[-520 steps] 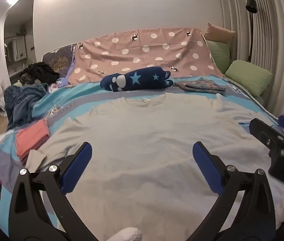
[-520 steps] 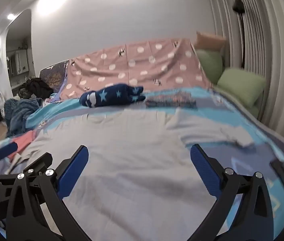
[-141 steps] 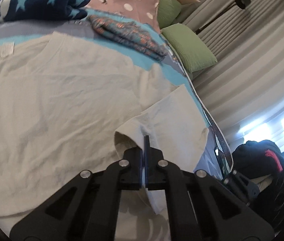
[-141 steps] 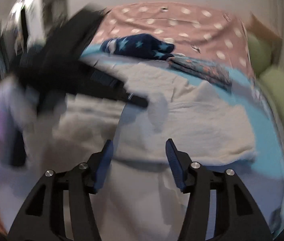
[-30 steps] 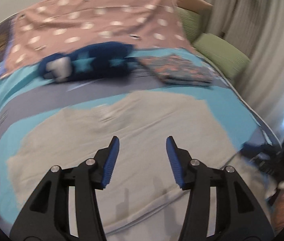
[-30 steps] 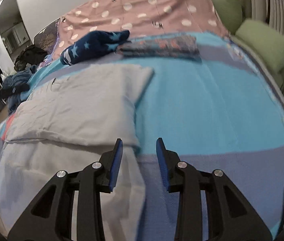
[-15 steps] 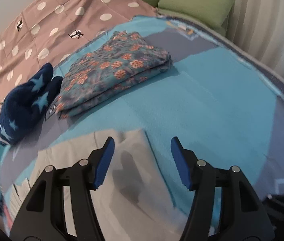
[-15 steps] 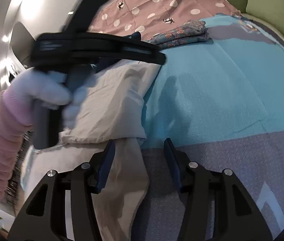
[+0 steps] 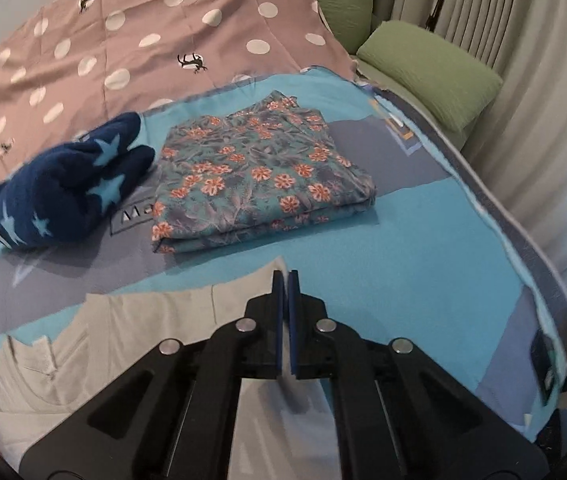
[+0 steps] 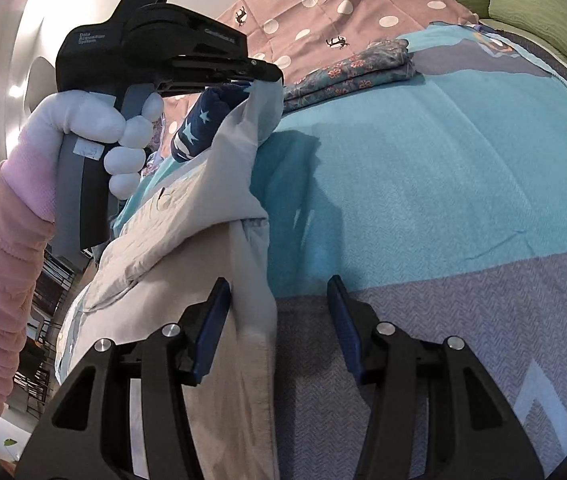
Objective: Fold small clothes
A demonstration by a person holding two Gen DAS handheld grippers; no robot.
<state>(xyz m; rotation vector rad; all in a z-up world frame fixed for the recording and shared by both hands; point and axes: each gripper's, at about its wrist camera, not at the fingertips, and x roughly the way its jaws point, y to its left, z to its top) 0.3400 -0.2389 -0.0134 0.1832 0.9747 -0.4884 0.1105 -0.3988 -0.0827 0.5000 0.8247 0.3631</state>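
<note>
A beige T-shirt (image 9: 131, 340) lies half folded on the blue bedspread (image 9: 403, 248). My left gripper (image 9: 282, 280) is shut on the shirt's far right corner. In the right wrist view that corner (image 10: 265, 100) is lifted off the bed, pinched by the left gripper (image 10: 271, 74). My right gripper (image 10: 279, 320) is open, its jaws straddling the shirt's folded right edge (image 10: 251, 304) low over the bed. The left blue pad (image 10: 211, 328) touches or nearly touches the cloth.
A folded floral garment (image 9: 255, 172) and a rolled navy star towel (image 9: 67, 188) lie at the back of the bed, before a pink dotted cover (image 9: 143, 40). Green pillows (image 9: 431, 68) and curtains are on the right. The bed's right edge (image 9: 523, 240) is near.
My left gripper has closed on the shirt's corner and lifted it. My right gripper has opened wider and moved in around the shirt's folded edge.
</note>
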